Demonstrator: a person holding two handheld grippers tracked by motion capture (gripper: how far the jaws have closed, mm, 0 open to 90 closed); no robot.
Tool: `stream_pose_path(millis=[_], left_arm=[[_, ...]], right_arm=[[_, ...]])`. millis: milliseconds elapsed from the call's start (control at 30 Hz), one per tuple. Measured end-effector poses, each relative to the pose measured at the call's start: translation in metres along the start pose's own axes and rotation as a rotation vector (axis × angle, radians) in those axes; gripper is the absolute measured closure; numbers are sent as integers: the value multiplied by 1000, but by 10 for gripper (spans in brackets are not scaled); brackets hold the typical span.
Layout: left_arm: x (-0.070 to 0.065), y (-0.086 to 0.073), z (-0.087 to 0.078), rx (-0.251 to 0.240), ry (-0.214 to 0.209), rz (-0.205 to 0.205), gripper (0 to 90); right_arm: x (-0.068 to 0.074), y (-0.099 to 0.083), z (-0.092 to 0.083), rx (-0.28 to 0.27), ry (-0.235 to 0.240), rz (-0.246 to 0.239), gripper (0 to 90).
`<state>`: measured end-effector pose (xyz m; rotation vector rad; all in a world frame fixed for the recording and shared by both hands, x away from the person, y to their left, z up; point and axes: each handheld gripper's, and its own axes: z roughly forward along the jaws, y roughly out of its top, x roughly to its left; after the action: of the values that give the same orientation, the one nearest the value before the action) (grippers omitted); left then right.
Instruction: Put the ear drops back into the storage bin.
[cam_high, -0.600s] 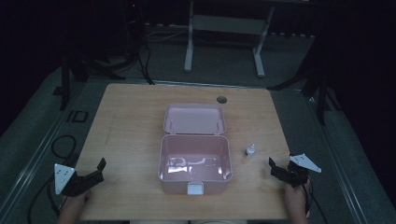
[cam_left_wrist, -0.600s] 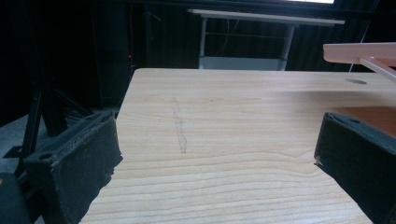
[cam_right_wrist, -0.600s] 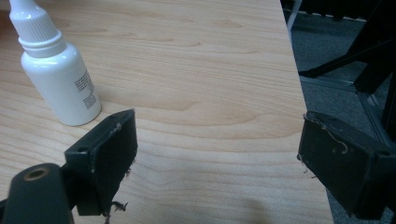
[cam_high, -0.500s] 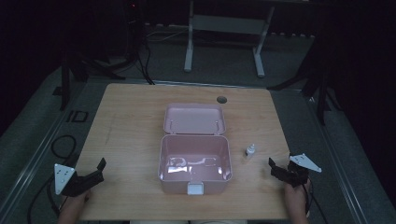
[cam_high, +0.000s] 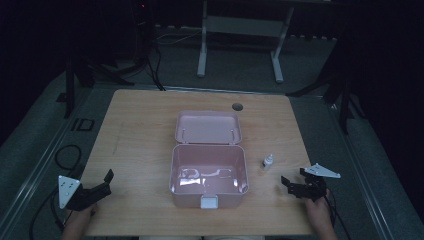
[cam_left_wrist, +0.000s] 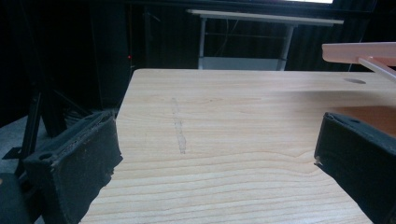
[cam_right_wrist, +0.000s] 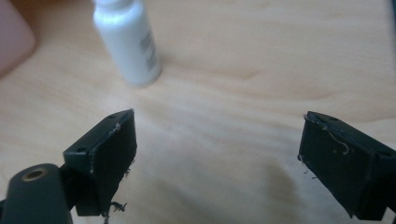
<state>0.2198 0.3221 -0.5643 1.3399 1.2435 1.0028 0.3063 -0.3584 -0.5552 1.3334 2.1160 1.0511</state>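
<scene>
A small white bottle (cam_high: 268, 161) stands upright on the wooden table (cam_high: 140, 135), just right of an open pink box (cam_high: 209, 175) and apart from it. The box sits in the middle of the table with its lid (cam_high: 208, 127) thrown back flat behind it; its inside looks bare apart from glare on the bottom.

The right gripper (cam_high: 295, 186) rests near the table's right front corner, jaws spread wide with nothing between them, pointing toward the bottle, which is near but untouched. In the right gripper view the bottle (cam_right_wrist: 128, 44) stands ahead and to the left of the jaws, its top cut off by the frame; print on its label is too blurred to read. Bare wood lies between gripper and bottle.

The left gripper (cam_high: 97, 187) lies at the left front edge, likewise spread and holding nothing. A round hole (cam_high: 237, 106) sits near the table's far edge. The room beyond is dark, with a metal stand (cam_high: 240, 30) dimly visible.
</scene>
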Motion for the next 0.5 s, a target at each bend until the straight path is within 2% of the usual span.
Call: stream_pose_path(millis=[167,233,333,367,400,433,500], left_arm=[[0,0,0,-2,-1,4,4],[0,0,0,-1,-1,2,4],[0,0,0,-1,-2,1,4],[0,0,0,-1,-2,1,4],[0,0,0,-1,-2,2,4],[0,0,0,-1,-3,3,4],[0,0,0,-2,-3,4,4]], right_arm=[[-1,3,-2,39,59,-26,111],[0,5,-3,125,52,-68,111],[1,6,-3,153,44,-90,110],[2,8,-4,187,41,-103,110],[4,13,-8,263,51,-135,110],[4,13,-8,263,51,-135,110],[6,17,-10,332,56,-161,110]])
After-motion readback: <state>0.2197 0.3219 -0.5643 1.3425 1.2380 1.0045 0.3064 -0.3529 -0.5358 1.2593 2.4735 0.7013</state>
